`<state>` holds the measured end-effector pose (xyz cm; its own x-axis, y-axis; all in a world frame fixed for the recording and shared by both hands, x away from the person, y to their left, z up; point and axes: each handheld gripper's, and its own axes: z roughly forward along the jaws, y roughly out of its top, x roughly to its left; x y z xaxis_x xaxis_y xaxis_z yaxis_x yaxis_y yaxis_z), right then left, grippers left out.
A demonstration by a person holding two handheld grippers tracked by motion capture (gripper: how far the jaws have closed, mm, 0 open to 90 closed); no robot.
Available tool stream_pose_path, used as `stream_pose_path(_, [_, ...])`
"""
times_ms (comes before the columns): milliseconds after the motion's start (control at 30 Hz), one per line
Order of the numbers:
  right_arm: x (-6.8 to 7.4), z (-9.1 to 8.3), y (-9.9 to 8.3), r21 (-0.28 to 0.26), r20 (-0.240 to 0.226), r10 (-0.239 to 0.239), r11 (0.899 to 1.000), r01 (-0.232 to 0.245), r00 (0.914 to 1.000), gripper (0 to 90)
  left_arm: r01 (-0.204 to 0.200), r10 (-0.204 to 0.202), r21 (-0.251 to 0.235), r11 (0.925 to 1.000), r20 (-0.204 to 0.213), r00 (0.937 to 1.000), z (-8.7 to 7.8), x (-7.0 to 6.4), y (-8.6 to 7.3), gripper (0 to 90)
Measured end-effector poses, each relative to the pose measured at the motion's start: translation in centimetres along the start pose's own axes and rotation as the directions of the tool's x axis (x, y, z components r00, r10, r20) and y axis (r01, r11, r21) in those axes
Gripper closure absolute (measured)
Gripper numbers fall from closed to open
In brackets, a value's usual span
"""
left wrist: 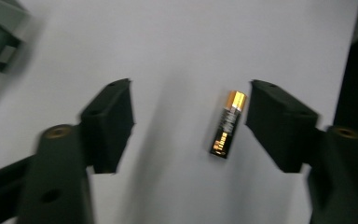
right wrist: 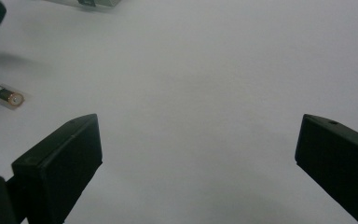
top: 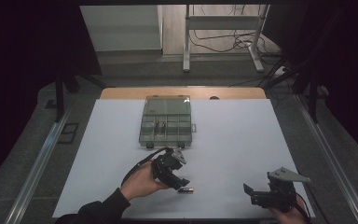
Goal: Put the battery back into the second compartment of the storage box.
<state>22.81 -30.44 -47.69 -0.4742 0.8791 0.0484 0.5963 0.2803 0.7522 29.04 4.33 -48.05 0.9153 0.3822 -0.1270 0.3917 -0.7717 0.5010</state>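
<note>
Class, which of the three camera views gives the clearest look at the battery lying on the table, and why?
The left gripper view: the battery lies close up between the open jaws, its gold end and label plain. The high view shows it small and dark beside the left gripper. The right gripper view catches it at the left edge.

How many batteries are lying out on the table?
1. The battery lies on the white table, between the open jaws of the left gripper, nearer one jaw. More may sit inside the compartment box, too small to tell.
</note>
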Motion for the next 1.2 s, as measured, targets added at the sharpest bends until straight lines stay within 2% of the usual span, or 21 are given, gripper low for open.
stream_pose_path(200, [0.0,0.0,0.0,0.001,0.000,-0.003,1.000,0.003,1.0000,0.8,-0.055,0.054,0.046,0.9975,0.016,0.9984,1.7,-1.2,-0.2,59.1])
stream_pose_path(333, [0.0,0.0,0.0,0.002,-0.002,-0.004,1.000,0.004,1.0000,0.8,-0.088,0.087,0.081,0.9928,0.026,0.9959,2.8,-1.5,-0.4,65.2])
stream_pose_path(400, [0.0,0.0,0.0,0.002,-0.002,-0.004,1.000,0.004,1.0000,0.8,-0.104,0.102,0.099,0.9896,0.022,0.9945,3.2,-1.7,-0.5,69.3])
stream_pose_path(467, [0.0,0.0,0.0,0.002,-0.003,-0.004,1.000,0.004,1.0000,0.9,-0.112,0.113,0.101,0.9885,-0.001,0.9936,3.3,-2.0,-0.5,76.2])
stream_pose_path(600, [0.0,0.0,0.0,0.003,-0.004,-0.004,1.000,0.004,1.0000,0.9,-0.112,0.114,0.103,0.9883,-0.006,0.9935,3.3,-2.0,-0.5,77.3])
stream_pose_path(800, [0.0,0.0,0.0,0.003,-0.004,-0.005,1.000,0.005,1.0000,0.9,-0.084,0.084,0.097,0.9918,-0.003,0.9964,3.0,-1.6,-0.3,77.4])
stream_pose_path(1200, [0.0,0.0,0.0,0.005,-0.002,-0.003,1.000,0.003,1.0000,0.9,-0.056,0.059,0.047,0.9973,-0.046,0.9972,0.7,-0.8,0.4,77.4])
